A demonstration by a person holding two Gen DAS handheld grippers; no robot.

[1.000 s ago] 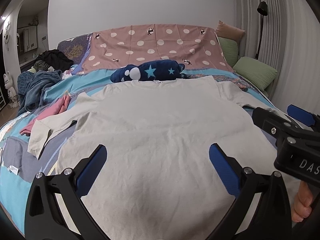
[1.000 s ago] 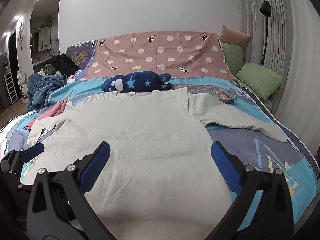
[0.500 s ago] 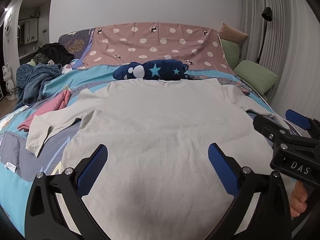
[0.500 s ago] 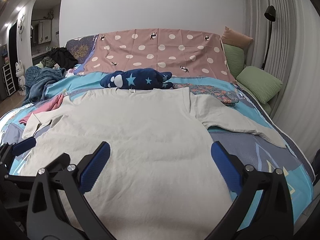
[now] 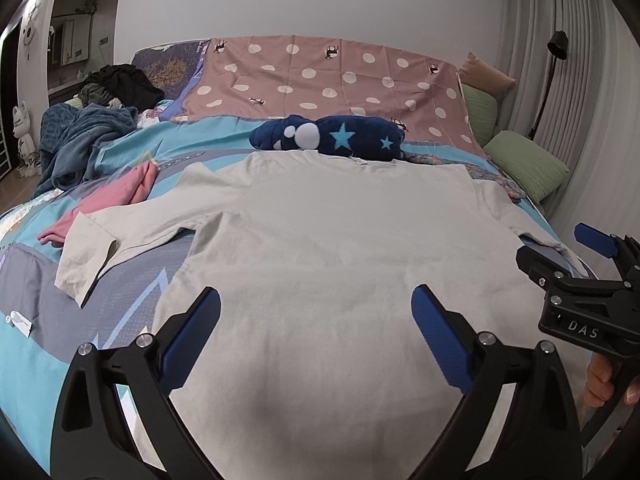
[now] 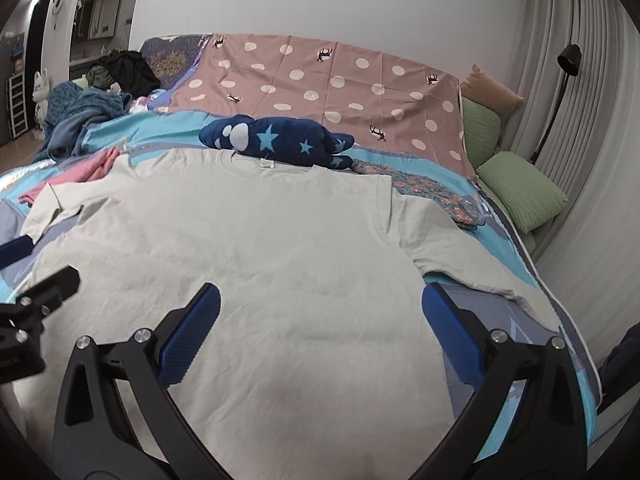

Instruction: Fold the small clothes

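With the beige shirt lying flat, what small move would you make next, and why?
Probably lower the open left claw toward the left sleeve. The beige shirt lies flat, both sleeves spread, the right claw also open and holding nothing, so no fold has begun.

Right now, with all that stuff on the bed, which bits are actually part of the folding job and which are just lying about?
Part of the job:
- pale T-shirt, spread flat
- left gripper, fingers open
- right gripper, fingers open

Just lying about:
- navy star plush
- pink garment
- blue blanket
- green pillows
- floor lamp
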